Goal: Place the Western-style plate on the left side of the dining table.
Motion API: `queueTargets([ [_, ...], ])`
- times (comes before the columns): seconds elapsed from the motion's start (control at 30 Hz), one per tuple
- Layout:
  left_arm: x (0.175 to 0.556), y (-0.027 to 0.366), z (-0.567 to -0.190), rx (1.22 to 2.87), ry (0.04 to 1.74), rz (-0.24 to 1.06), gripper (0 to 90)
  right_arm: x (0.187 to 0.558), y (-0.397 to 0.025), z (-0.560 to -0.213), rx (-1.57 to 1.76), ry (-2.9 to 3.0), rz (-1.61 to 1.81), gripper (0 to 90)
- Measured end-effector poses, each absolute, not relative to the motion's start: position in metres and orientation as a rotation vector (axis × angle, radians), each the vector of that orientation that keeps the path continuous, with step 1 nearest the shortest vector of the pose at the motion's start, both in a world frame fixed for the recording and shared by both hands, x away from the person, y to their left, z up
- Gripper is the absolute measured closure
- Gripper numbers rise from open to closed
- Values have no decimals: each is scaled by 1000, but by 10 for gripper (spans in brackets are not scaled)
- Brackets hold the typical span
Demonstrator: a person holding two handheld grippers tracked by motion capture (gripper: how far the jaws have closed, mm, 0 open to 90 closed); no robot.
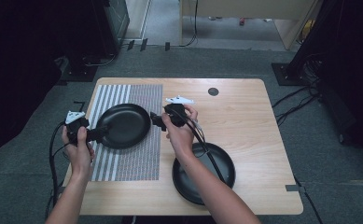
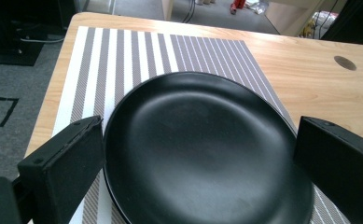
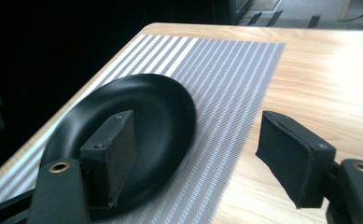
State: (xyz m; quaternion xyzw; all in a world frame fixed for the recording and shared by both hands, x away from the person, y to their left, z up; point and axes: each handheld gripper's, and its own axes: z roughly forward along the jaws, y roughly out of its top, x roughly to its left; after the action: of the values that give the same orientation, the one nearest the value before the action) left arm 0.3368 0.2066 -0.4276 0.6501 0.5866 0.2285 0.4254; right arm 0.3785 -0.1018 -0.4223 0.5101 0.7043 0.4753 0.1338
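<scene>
Left gripper view: left tongs [image 2: 193, 158] spread wide, jaws flanking the near rim of the black plate [image 2: 202, 149], neither pad seen pressing on it, so not yet a grip. Right gripper view: right tongs [image 3: 198, 158] likewise parted, one jaw over the plate's [image 3: 123, 140] bowl, the other out past its rim above the striped placemat [image 3: 226, 84], nothing held between them. From the high view, left tongs [image 1: 95, 134] at the plate's [image 1: 123, 125] left edge, right tongs [image 1: 157, 120] just beside its right edge, plate resting on the placemat [image 1: 128, 158] toward the left part of the worktop [image 1: 244, 121]. Off to the right of that plate and nearer the person, a second black plate [image 1: 223, 163] on bare wood, partly under the right forearm. Step in hand, by the look of it: lining up on the plate from both sides before taking hold. Next move likely calls for closing on the thin rim squarely, both sides level, since a smooth shallow plate pinched at an angle could slip or tip; whether lifted clear or only shifted on the placemat, impossible to tell.
</scene>
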Motion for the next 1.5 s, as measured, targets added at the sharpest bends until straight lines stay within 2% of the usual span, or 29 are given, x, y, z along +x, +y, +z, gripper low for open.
queueTargets([
  [0.33, 314, 198, -429, 1618, 1455, 603, 22, 350, -139, -413, 1440, 2060, 1360, 262],
  [0.9, 274, 167, -443, 1661, 1381, 564, 22, 303, -189, -407, 1388, 2014, 1418, 258],
  [1.23, 248, 162, -448, 1662, 1362, 551, 23, 274, -226, -422, 1397, 1973, 1405, 259],
  [1.5, 235, 172, -456, 1646, 1375, 576, 23, 256, -266, -440, 1454, 1909, 1399, 260],
])
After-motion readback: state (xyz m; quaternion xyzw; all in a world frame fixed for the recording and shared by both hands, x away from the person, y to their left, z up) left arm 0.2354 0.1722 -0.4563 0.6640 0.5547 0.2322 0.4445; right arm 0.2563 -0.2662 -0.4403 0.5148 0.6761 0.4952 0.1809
